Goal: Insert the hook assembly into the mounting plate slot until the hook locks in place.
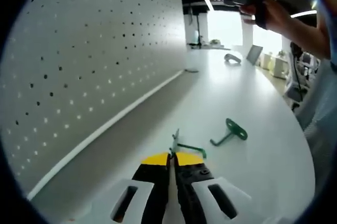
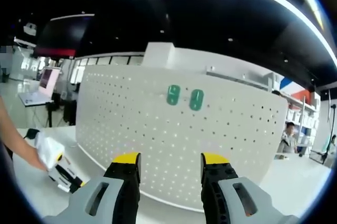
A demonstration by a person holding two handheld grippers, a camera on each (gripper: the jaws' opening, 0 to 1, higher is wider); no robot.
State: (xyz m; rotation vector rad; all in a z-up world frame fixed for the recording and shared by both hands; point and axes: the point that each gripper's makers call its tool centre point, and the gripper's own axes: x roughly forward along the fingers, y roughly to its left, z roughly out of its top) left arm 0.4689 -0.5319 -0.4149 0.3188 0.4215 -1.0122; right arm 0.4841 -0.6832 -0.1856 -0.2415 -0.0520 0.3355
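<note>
My left gripper is clenched on a green hook, low over the white table. The hook's stem lies crosswise to my jaws, running right from the tips. A second hook lies loose on the table, just beyond and to the right. The pegboard stands to my left, its face running away along the table. My right gripper is released, holding nothing, facing the board square-on; two green hooks already hang high on it. Judgement: left carries the piece, so left must swing toward the board.
</note>
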